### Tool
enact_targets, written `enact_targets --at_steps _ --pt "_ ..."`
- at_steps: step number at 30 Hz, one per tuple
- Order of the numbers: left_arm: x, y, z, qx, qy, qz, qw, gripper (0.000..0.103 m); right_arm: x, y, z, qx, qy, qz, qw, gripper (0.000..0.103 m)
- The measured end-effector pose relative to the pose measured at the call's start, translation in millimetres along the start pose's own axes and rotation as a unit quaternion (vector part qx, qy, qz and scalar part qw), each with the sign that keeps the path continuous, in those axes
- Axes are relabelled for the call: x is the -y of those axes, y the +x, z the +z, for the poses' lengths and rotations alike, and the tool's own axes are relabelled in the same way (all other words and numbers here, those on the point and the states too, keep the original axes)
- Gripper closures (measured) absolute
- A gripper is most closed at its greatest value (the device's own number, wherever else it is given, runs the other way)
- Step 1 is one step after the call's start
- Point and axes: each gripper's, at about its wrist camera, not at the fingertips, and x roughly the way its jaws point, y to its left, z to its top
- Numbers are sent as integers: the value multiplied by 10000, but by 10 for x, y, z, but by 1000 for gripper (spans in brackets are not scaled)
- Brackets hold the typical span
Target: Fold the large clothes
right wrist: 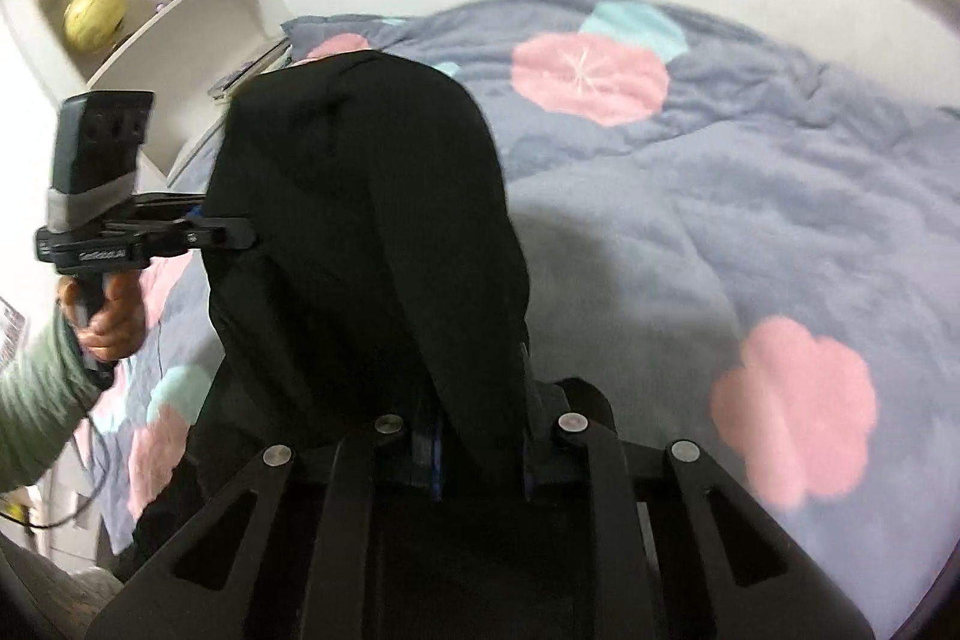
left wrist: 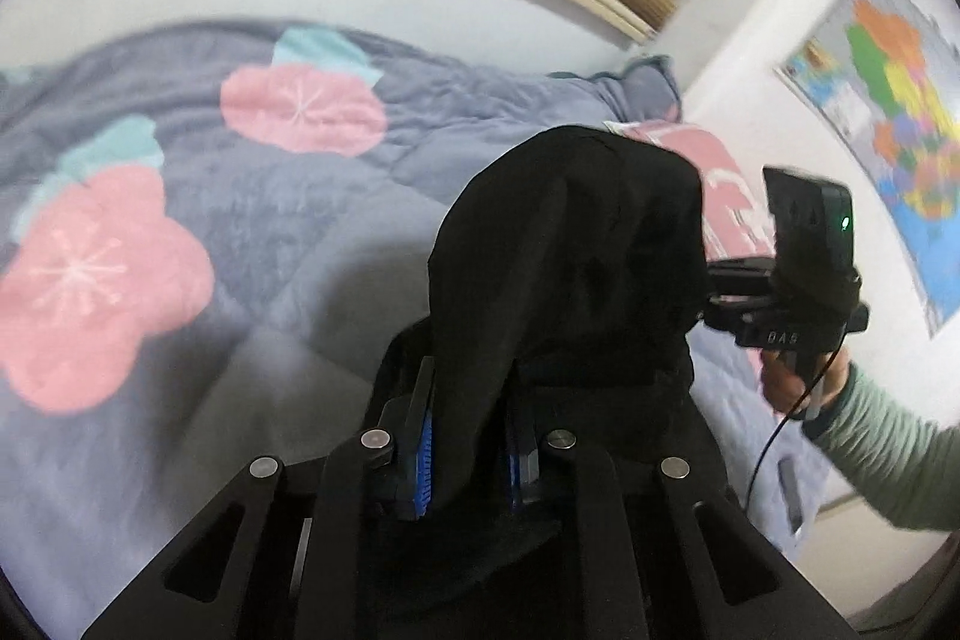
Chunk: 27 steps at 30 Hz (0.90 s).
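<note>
Both my left tool (left wrist: 471,451) and right tool (right wrist: 480,451) are clamped on the black fabric garment (left wrist: 570,250), lifted over the grey flowered quilt (left wrist: 180,220), so I keep its edge taut and level.

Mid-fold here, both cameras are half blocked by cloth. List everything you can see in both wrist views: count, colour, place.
black garment: one, black, lifted above the bed, pinched by both grippers
quilt: one, grey-blue with pink flowers, spread over the bed
map: one, multicoloured, on the white wall
shelf: one, white, beside the bed
ball: one, yellow, on the shelf
sleeves: two, green, at the frame edges
left gripper: one, black, shut on the garment
right gripper: one, black, shut on the garment
</note>
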Motion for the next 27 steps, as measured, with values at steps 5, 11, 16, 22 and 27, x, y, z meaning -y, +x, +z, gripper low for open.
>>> enact_targets --at_steps 5,11,16,22,27 --pt "575 -399 -499 -33 378 377 9986 85 -497 -515 -560 114 -210 -369 9990 82" --pt "940 -519 -1308 -391 327 678 9964 79 -1041 -671 -1410 -106 -425 -950 9945 82" --pt "891 -247 -2063 -1108 -143 869 9899 74 -1206 -403 -2116 -674 -199 -1014 9924 82" --pt "809 -301 -2582 -1556 -652 899 9816 74 -1142 -408 -2486 -1109 342 -982 9884 81" --pt "888 -901 -2313 -911 -618 934 9895 73 -1080 -909 -2257 -651 618 -918 9917 63"
